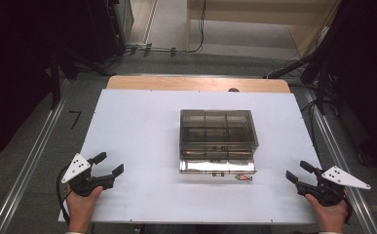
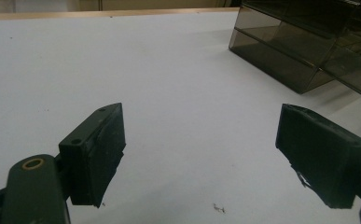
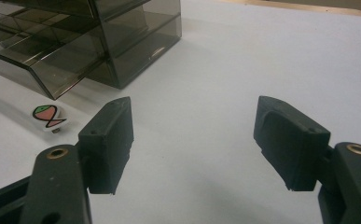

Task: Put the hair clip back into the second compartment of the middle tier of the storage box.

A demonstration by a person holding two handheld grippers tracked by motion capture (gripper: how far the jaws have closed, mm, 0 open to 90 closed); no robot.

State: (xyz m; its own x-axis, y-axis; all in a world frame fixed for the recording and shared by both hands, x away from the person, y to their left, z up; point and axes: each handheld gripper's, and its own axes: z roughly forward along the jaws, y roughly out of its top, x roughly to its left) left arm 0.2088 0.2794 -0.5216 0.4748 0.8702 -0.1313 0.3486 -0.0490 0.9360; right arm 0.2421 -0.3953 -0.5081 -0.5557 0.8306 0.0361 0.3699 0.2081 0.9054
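Right now you have two grippers, one organizer box and one small fish-shaped piece on the white table top (image 1: 142,131). Your left gripper (image 1: 109,164) sits at about 8 o'clock from the table's middle, near the front edge, its jaws spread wide with nothing between them; in the left gripper view the left gripper (image 2: 201,154) looks across bare white surface. Your right gripper (image 1: 299,171) is at about 4 o'clock, near the front right corner, jaws likewise wide apart and holding nothing; the right gripper view shows the right gripper (image 3: 194,140) the same way.

Your smoky, see-through plastic box (image 1: 218,134) stands near the centre of the table, divided on top into six compartments in two rows of three, and I count nothing inside them. Its lower drawer (image 1: 216,165) juts out toward you at 6 o'clock. The box's corner shows at 1 o'clock in the left gripper view (image 2: 304,51) and at 11 o'clock in the right gripper view (image 3: 99,42).

One small fish piece (image 1: 243,177), green and red on white, lies flat just in front of the drawer's right corner; in the right gripper view it sits at 9 o'clock (image 3: 47,116). Between each gripper and the box the table lies open. Beyond the far edge, cables (image 1: 176,48) trail over grey floor.
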